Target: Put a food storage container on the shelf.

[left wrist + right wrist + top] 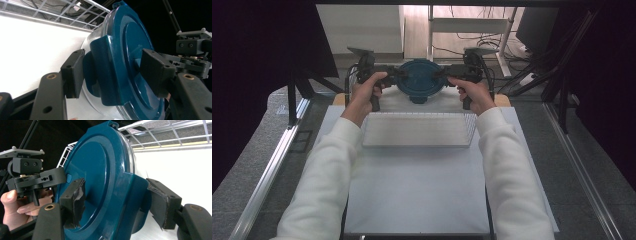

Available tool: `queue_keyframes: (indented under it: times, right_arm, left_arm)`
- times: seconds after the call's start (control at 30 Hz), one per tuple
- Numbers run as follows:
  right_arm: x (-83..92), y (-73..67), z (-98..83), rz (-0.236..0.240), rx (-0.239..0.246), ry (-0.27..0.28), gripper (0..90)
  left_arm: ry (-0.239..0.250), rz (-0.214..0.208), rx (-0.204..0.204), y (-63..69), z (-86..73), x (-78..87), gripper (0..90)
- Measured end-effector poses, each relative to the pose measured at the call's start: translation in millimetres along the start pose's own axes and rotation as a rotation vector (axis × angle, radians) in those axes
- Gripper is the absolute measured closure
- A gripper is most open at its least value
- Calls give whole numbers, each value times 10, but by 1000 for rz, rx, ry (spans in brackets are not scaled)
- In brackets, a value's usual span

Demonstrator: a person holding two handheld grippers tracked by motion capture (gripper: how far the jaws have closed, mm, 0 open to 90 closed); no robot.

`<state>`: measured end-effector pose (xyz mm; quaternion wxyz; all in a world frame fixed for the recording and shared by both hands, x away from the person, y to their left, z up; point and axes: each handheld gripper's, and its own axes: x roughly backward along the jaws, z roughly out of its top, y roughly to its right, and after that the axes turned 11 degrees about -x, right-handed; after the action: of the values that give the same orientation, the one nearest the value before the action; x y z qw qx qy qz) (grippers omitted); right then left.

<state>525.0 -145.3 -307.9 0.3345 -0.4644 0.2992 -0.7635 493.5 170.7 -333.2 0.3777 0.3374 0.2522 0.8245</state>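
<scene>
A round clear container with a teal lid [419, 79] sits at the far end of the white mat, between my two grippers. My left gripper [399, 75] comes in from the left. In the left gripper view its jaws [113, 72] straddle the lid's side latch [105, 72], one pad under the latch and the other on the lid top. From the right, my right gripper [441, 75] clasps the opposite latch [132, 202] the same way, and its pads [118, 202] touch both sides. Each gripper view shows the other gripper beyond the lid [192, 55] [32, 180].
A white ridged rack [417, 129] lies across the mat [417, 190] just in front of the container, between my forearms. Metal rails [272, 165] run along both sides of the table. Cables and a shelf frame [472, 30] stand behind it.
</scene>
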Motion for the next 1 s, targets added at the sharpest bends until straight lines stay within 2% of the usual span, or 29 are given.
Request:
queue_keyframes:
  times: [0.17, 0.2, 0.37, 0.43, 0.47, 0.53, 0.57, 0.63, 0.77, 0.87, 1.0]
  right_arm:
    - [-39, 43, 22, 13, -18, 4, 340]
    - [-46, 60, 25, 18, -32, 2, 340]
    - [-61, 77, 32, 26, -37, 12, 341]
    - [-65, 73, 24, 21, -32, 23, 332]
    - [-66, 65, 16, 16, -30, 28, 322]
    - [-69, 33, -10, -16, 1, 64, 240]
    - [-59, 1, -25, -36, 9, 74, 214]
    - [-25, -52, -58, -74, 39, 99, 152]
    - [81, -140, -132, -122, 93, 144, 102]
    - [162, -200, -202, -116, 137, 157, 98]
    - [254, -293, -359, -123, 219, 160, 122]
  left_arm:
    - [3, -14, 16, -45, -14, -6, 384]
    - [3, -22, 10, -53, -22, -8, 376]
    - [-2, -20, -2, -49, -29, 2, 370]
    - [-3, -14, -24, -37, -30, -2, 358]
    - [-1, -2, -43, -22, -32, -4, 349]
    - [26, 71, -110, 54, -35, 12, 319]
    - [38, 88, -137, 87, -28, 31, 288]
    - [54, 80, -144, 121, -16, 67, 205]
    - [86, 131, -209, 229, -17, 176, 165]
    - [93, 141, -258, 311, -52, 265, 161]
    - [76, 184, -347, 412, -141, 356, 166]
